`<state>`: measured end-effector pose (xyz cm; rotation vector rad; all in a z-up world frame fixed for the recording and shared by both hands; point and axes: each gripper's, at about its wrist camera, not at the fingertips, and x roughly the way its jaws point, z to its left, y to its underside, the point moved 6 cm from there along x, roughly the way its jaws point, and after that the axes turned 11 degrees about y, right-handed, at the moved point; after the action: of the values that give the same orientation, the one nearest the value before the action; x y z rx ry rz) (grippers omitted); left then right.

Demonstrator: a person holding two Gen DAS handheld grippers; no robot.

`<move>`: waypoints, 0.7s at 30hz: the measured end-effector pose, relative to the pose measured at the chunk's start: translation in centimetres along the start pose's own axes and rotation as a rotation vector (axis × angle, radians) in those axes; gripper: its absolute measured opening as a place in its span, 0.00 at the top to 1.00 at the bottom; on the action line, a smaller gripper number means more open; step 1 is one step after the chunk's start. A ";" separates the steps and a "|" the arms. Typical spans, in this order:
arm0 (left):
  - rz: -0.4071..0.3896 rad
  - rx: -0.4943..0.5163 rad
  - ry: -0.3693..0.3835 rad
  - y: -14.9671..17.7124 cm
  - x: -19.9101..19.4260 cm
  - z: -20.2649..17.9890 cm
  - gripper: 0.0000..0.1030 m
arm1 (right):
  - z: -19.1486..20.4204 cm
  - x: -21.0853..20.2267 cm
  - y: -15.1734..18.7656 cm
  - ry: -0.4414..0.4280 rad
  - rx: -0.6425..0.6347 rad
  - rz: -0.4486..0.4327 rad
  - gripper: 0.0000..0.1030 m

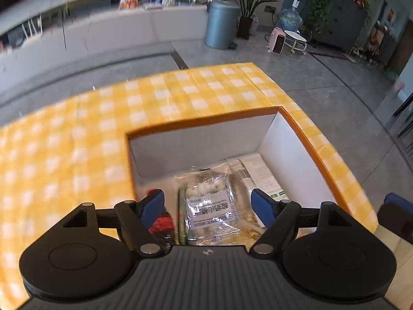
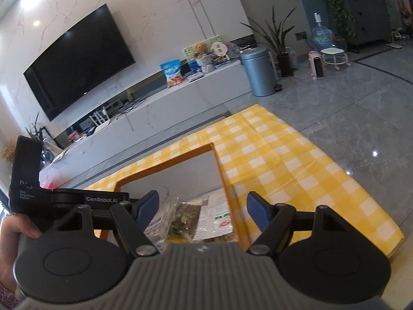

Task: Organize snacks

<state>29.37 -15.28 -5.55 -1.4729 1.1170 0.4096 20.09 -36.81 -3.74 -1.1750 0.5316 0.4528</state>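
- Both of my tools hang above the orange-rimmed box (image 1: 304,129): the left hand-held gripper (image 1: 207,208) stands spread wide with nothing between its blue pads, pointing down into the box.
- Below it, on the floor of the box, lies a clear snack packet (image 1: 210,201) with a white label; I am not touching it.
- Left of that packet in the box sits a red-and-dark wrapped snack (image 1: 162,223), and right of it a flat white printed pack (image 1: 260,173) rests against the box's right wall.
- The right hand-held gripper (image 2: 202,210) is also parted and empty, hovering over the near right corner of the box, beside the left tool's body.
- By my judgement the job is far along: several snacks are in the box, and the yellow checked worktop (image 1: 77,142) around the box shows no loose snack.
- Whether more snacks wait out of view, I cannot tell.
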 end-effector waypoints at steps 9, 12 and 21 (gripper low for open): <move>-0.104 0.062 -0.040 -0.4 -4.8 -0.6 0.13 | 2.3 -0.7 0.4 0.062 -0.078 -0.015 0.28; -0.137 0.092 -0.066 -0.7 -6.6 -1.3 0.13 | 3.2 -0.8 0.7 0.077 -0.091 0.017 0.28; -0.217 0.133 -0.048 1.2 -12.4 -3.2 0.13 | 6.2 -5.0 2.0 0.137 -0.123 -0.009 0.28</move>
<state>21.35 -13.11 4.24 -1.4415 0.9173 0.2140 15.95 -30.58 -0.37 -1.3331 0.6232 0.4035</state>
